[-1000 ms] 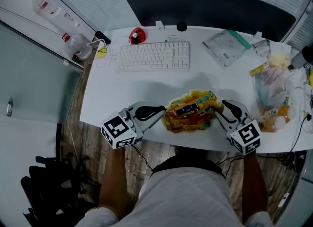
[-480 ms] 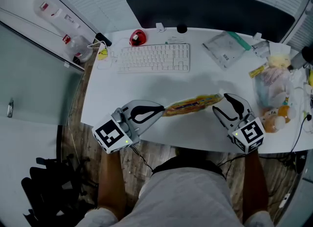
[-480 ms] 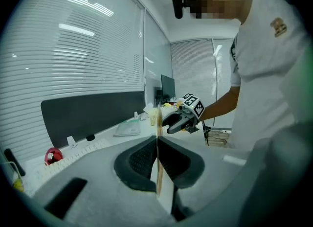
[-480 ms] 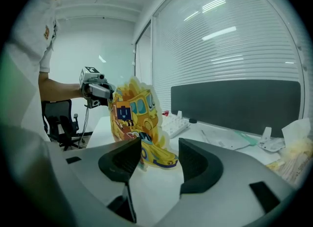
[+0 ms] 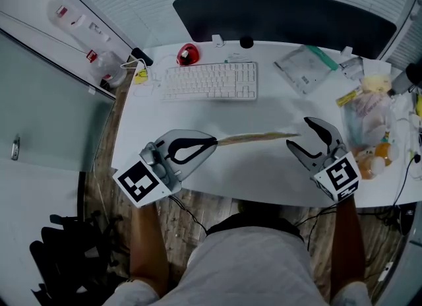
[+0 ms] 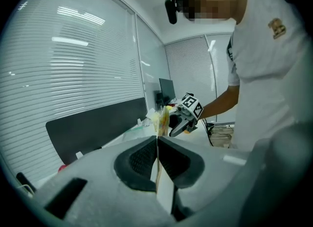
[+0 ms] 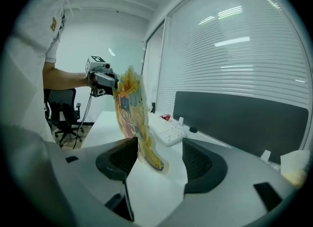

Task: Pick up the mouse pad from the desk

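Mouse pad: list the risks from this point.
1. Only the left gripper pinches the mouse pad, at one edge; the thin pad could slip out and drop onto the desk.
2. The right gripper has just been opening, with the pad's end loose between its jaws; that end may sag or swing.

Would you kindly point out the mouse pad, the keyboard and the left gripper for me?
mouse pad (image 7: 131, 113), right gripper view, middle of its printed face.
keyboard (image 5: 210, 81), head view, centre of the key field.
left gripper (image 5: 212, 144), head view, between its fingertips, shut on the pad's edge.
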A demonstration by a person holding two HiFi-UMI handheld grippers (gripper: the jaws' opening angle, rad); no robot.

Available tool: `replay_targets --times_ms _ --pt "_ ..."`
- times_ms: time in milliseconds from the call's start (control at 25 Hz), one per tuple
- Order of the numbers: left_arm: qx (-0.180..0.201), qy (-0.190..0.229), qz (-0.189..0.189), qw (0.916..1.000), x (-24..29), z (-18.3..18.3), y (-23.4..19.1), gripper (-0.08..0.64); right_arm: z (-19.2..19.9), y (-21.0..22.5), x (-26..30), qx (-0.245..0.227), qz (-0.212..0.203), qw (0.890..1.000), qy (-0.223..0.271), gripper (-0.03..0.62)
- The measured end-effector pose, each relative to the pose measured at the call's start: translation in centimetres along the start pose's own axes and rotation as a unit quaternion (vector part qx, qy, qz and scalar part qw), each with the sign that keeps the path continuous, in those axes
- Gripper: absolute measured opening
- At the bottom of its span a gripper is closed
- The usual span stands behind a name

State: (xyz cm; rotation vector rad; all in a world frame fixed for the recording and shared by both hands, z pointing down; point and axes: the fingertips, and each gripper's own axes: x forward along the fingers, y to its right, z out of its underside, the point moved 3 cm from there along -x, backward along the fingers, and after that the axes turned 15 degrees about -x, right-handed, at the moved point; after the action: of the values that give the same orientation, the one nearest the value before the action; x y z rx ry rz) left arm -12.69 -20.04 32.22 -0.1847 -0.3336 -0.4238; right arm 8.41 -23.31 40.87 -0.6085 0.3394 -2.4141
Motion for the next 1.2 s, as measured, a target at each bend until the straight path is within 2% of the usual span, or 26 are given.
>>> replay_targets --times_ms 320,480,600,800,840,920,960,1080,1200 --pt "0.01 0.014 0.007 0.9998 -1.5 -1.3 -0.3 0.021 -2.3 -1.8 0.4 -0.015 -0.084 0.996 0.029 0.241" --pt "0.002 0.015 0.002 0.9999 -1.5 -1.0 -0.6 0.021 -2.8 -2.4 0.2 -0.023 -0.082 0.996 0.033 0.047" --pt "-0.005 0.032 -0.005 0.9995 -1.6 -0.9 -1.1 0.023 -3.2 -3.0 0.0 -0.017 -0.097 0.994 0.04 0.019" --pt "-0.02 0.057 -0.028 0.9978 -1.5 -0.7 -2.6 0.025 -4.1 -3.4 -0.7 -0.013 -0.111 0.992 0.051 0.018" --pt "-0.026 0.056 -0.034 0.9975 -1.4 -0.5 -2.9 0.044 -4.4 -3.5 -0.9 -0.012 -0.111 0.992 0.056 0.017" --pt "-0.037 0.047 -0.042 0.9973 -1.2 0.2 -3.4 0.158 -5.3 -3.3 -1.2 -0.003 -0.11 0.991 0.071 0.017" --pt "-0.043 0.042 -0.043 0.9973 -1.0 0.6 -3.6 0.193 -5.7 -3.2 -1.4 0.003 -0.109 0.991 0.08 0.017" --pt "-0.061 0.041 -0.036 0.9966 -0.5 1.6 -3.8 0.228 -7.0 -2.6 -2.0 0.002 -0.109 0.988 0.107 0.017" --pt "-0.084 0.065 -0.024 0.9941 -0.4 1.8 -3.7 0.229 -7.7 -2.2 -2.4 0.002 -0.108 0.987 0.12 0.017"
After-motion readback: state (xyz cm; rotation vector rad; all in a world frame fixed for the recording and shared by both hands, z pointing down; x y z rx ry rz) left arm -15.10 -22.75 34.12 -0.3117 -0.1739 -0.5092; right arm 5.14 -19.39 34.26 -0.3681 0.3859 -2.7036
